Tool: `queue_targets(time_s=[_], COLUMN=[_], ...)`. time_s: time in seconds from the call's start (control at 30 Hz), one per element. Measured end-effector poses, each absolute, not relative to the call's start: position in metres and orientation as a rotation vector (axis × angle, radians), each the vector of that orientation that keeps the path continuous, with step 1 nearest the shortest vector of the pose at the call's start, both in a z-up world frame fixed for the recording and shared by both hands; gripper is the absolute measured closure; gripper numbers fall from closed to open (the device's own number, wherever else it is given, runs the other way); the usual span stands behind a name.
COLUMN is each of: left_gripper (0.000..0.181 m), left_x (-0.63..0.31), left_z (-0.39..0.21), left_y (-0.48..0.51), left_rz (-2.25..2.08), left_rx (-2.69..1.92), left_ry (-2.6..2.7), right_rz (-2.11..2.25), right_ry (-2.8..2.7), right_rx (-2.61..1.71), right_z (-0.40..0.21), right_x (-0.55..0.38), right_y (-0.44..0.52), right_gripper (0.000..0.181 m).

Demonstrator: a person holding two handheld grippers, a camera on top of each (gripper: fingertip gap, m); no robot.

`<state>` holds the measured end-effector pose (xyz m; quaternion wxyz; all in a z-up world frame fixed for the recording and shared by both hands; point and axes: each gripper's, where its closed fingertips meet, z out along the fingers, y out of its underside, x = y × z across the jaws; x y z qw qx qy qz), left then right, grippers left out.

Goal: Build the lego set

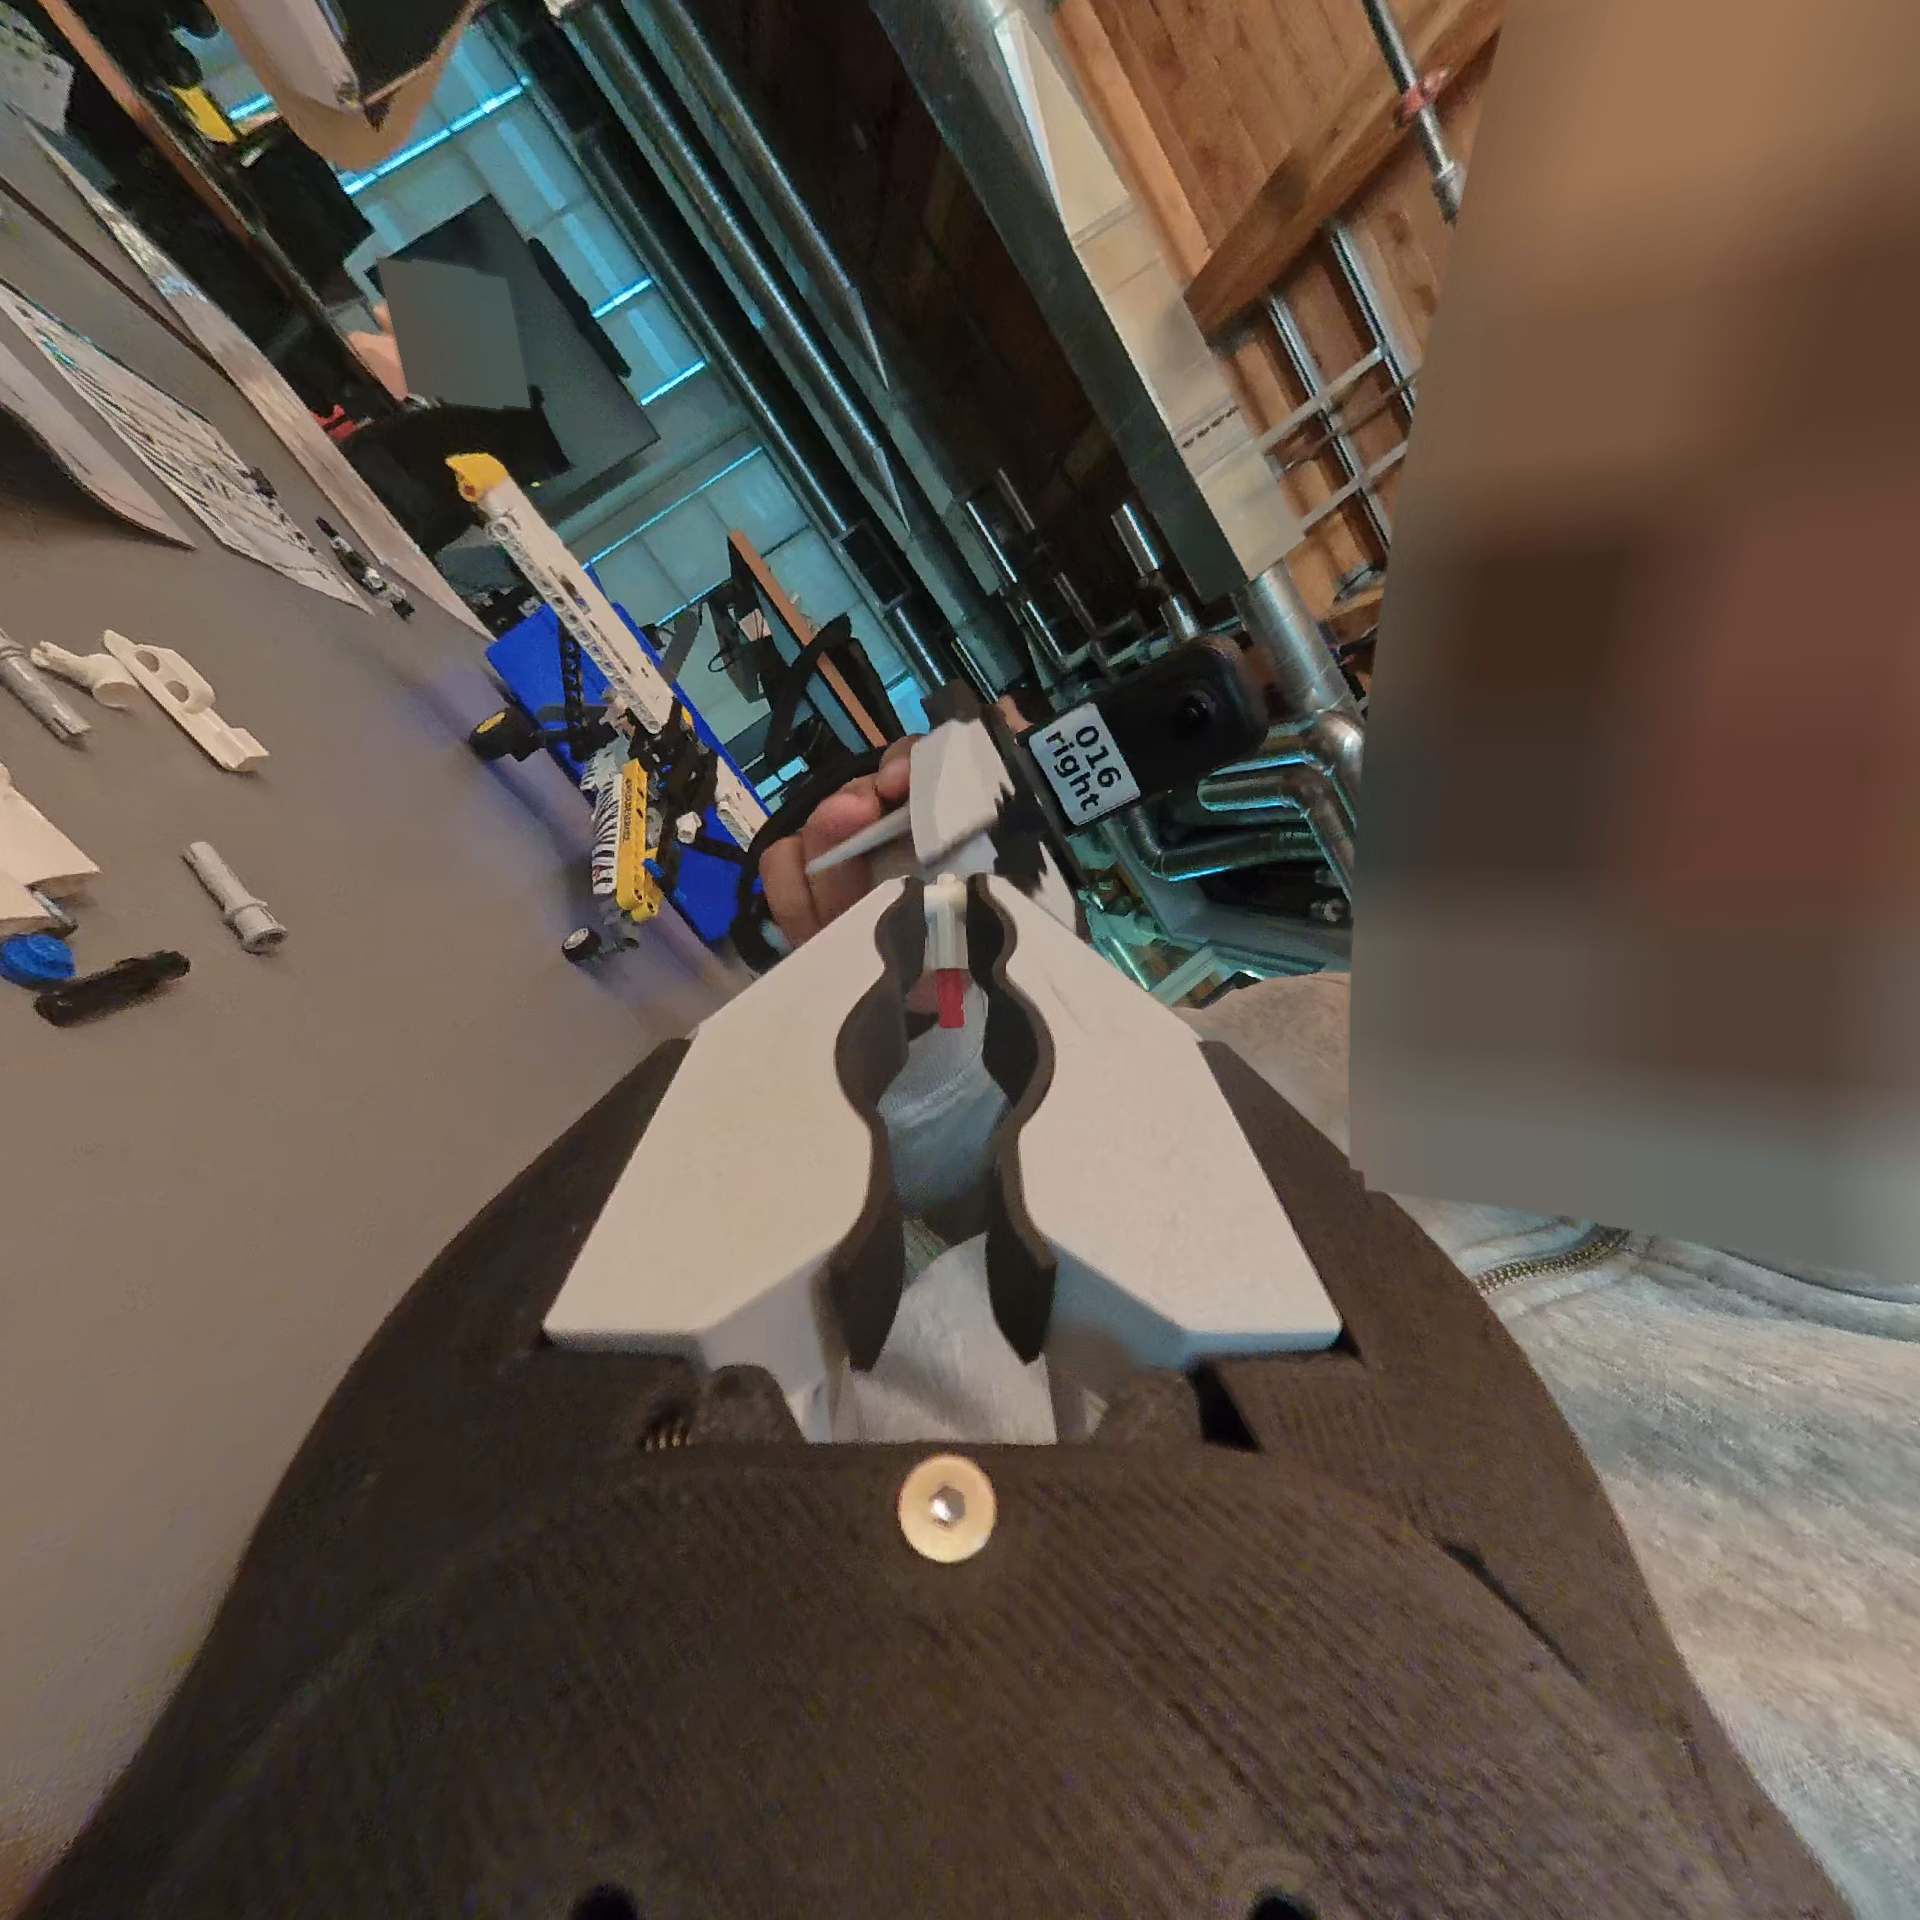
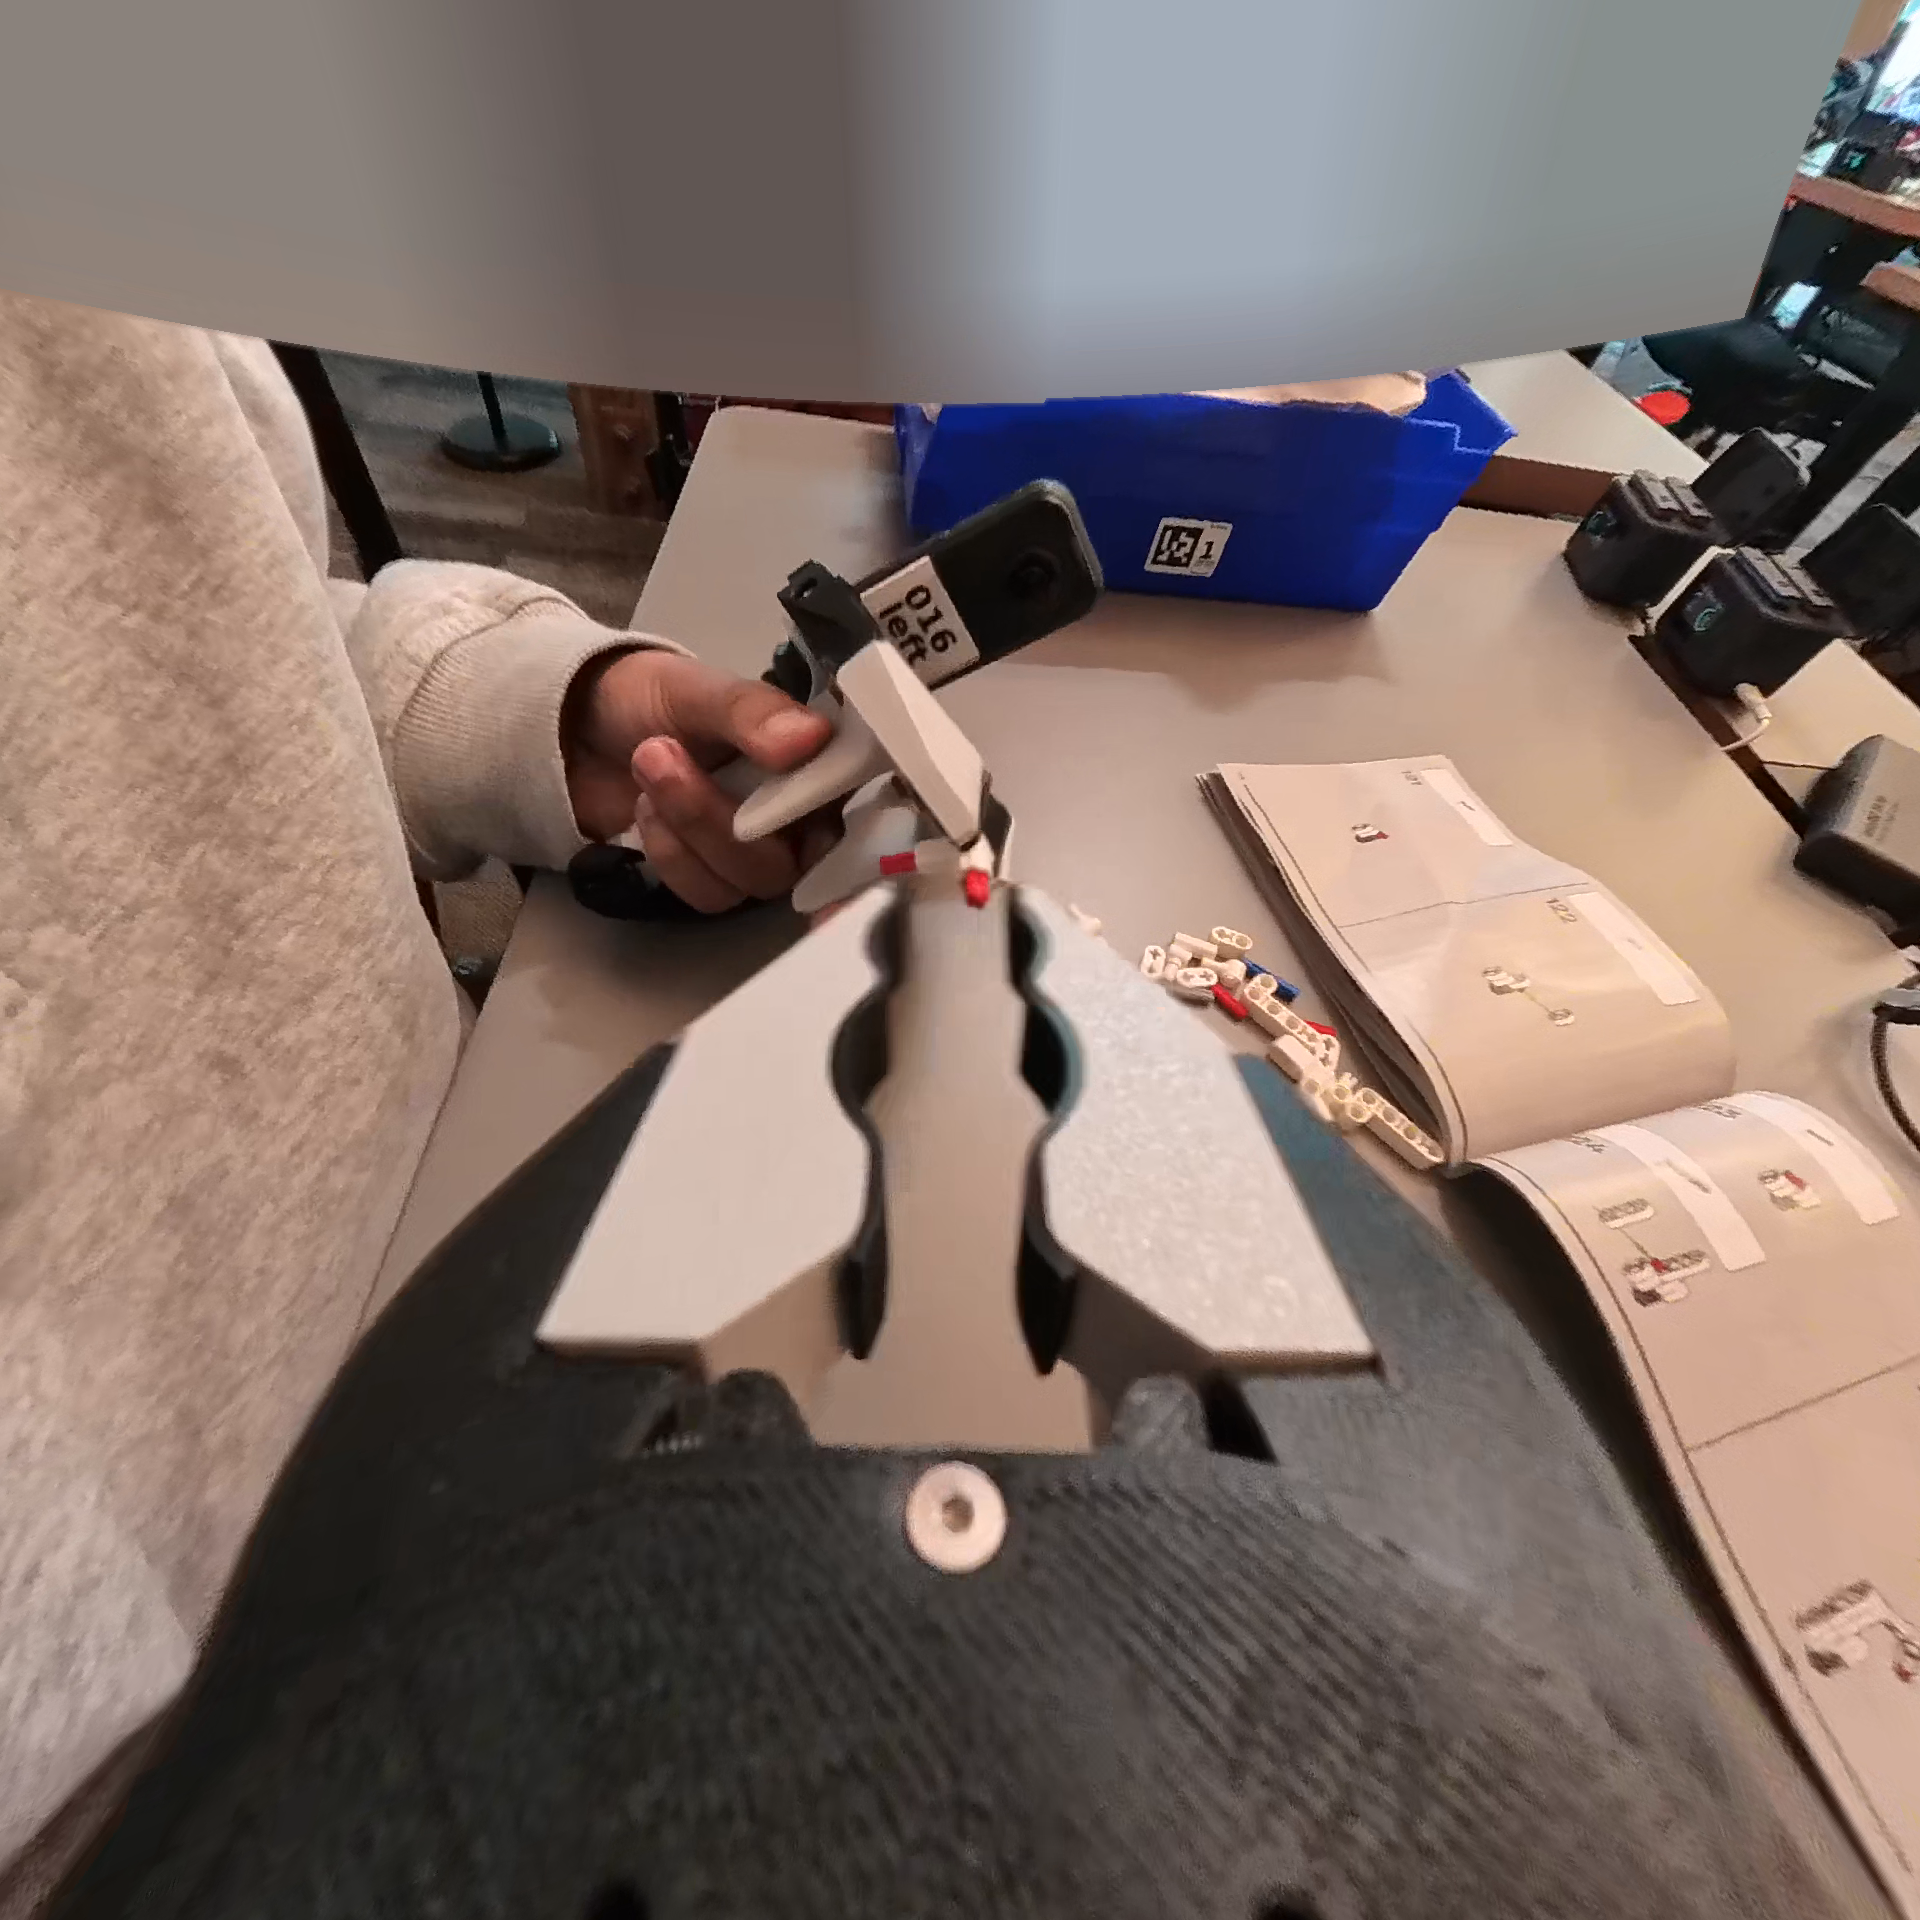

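A small white lego connector [image 1: 943, 920] with a red pin [image 1: 948, 997] is held up in the air between both grippers. My left gripper [image 1: 940, 902] is shut on the connector, and the red pin points back between its fingers. My right gripper [image 2: 958, 896] faces it tip to tip, with its tips closed at a second red pin [image 2: 975, 885] on the same piece. In the right wrist view the left gripper [image 2: 966, 844] comes in from above, with a hand [image 2: 707, 758] on its grip. In the left wrist view the right gripper [image 1: 951, 868] meets the connector's far end.
A partly built yellow, white and black model [image 1: 623, 748] stands by a blue bin [image 2: 1195, 499]. Loose white parts [image 1: 177, 686], a grey axle [image 1: 234, 894] and a black beam [image 1: 109, 987] lie on the grey table [image 1: 312, 1039]. An open instruction booklet [image 2: 1455, 935], a pile of small pieces [image 2: 1247, 997] and black devices [image 2: 1714, 582] are at the right. The grippers are tip to tip, or close to it.
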<state>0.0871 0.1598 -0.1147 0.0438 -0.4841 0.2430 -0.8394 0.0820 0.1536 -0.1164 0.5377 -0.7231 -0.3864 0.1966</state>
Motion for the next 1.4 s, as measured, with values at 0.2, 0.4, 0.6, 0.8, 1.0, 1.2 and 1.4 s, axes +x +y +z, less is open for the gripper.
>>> queue_targets(time_s=[0.2,0.4,0.6,0.8,1.0,1.2,1.4], left_gripper=[0.176,0.176,0.176,0.176,0.175,0.175,0.175], left_x=[0.089,0.093,0.095,0.096,0.096,0.096,0.096], left_z=[-0.116,-0.120,-0.119,-0.120,-0.121,-0.120,-0.121], left_y=[0.159,0.162,0.158,0.157,0.155,0.155,0.159], left_rz=[-2.558,-2.536,-2.548,-2.544,-2.542,-2.549,-2.533], left_rx=[-1.496,-1.536,-1.525,-1.537,-1.543,-1.542,-1.544], left_ry=[0.744,0.683,0.664,0.674,0.686,0.689,0.650], right_rz=[0.347,0.077,-0.012,-0.039,0.036,-0.028,-0.060], right_ry=[-0.968,-1.027,-0.973,-0.960,-0.939,-0.961,-0.934], right_rx=[-1.667,-1.627,-1.632,-1.643,-1.699,-1.684,-1.669], right_z=[-0.124,-0.130,-0.133,-0.135,-0.136,-0.137,-0.137], right_x=[0.073,0.070,0.071,0.072,0.072,0.072,0.073], right_y=[0.156,0.162,0.171,0.171,0.169,0.170,0.174], right_gripper=[0.141,0.135,0.147,0.151,0.153,0.154,0.152])
